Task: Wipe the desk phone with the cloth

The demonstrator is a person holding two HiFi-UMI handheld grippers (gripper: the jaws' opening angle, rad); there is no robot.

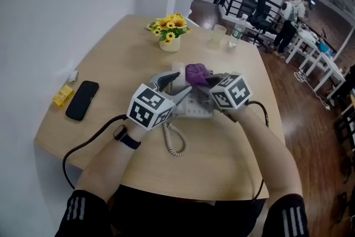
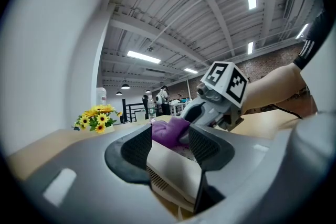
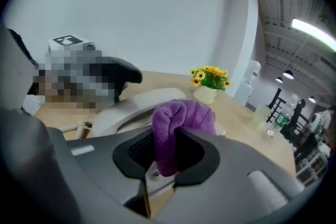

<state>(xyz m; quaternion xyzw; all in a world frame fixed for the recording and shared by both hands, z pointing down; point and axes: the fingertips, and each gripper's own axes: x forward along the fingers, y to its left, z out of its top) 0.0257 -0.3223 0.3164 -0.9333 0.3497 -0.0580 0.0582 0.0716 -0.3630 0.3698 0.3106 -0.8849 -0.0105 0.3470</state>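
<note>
We note left gripper [image 2: 169, 147] clamped on near edge of grey plastic desk phone [image 1: 198, 106], apparently to steady it on light wooden table [image 1: 222, 144]. Beyond, right gripper [image 3: 163, 153] pinches bunched purple fleece cloth [image 3: 181, 115] at phone's far end, placed for wiping.

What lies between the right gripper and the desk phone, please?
The purple cloth: the right gripper is shut on it, and it bulges out toward the desk phone. The right gripper view shows this best.
</note>
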